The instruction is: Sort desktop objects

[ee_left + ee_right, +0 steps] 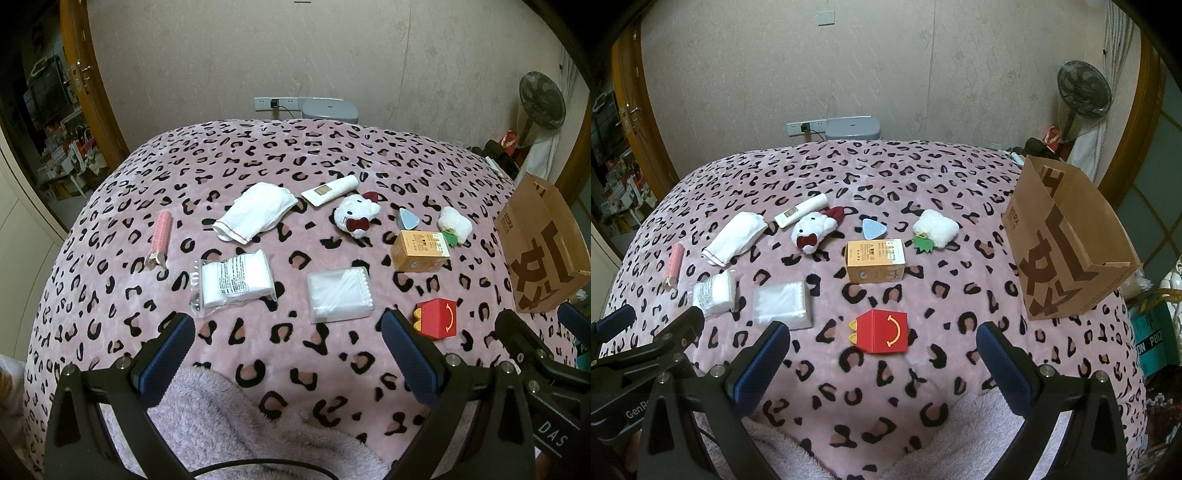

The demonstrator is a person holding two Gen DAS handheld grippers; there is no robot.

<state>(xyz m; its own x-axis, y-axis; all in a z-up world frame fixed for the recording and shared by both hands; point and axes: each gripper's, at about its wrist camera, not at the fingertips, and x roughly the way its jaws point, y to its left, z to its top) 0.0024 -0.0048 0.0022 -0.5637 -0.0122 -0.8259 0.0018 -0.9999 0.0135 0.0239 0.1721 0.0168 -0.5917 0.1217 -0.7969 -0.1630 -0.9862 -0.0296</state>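
Small objects lie on a pink leopard-print blanket (295, 155). In the left wrist view: a pink roll (161, 232), a white cloth (255, 212), a cream tube (330, 189), a Hello Kitty plush (357, 215), a bagged white pack (232, 280), a cotton swab box (340, 293), an orange carton (419, 251), a red Happy Meal box (437, 318). My left gripper (288, 354) is open and empty, hovering near the front edge. My right gripper (882, 363) is open and empty, just in front of the red box (882, 330). An open brown paper bag (1067, 240) stands at right.
A blue triangular piece (872, 228) and a white fluffy item with a green tag (936, 229) lie behind the orange carton (875, 260). A fuzzy pale blanket (221, 413) lies under the grippers. A fan (1084, 90) and a grey bin (853, 127) stand by the wall.
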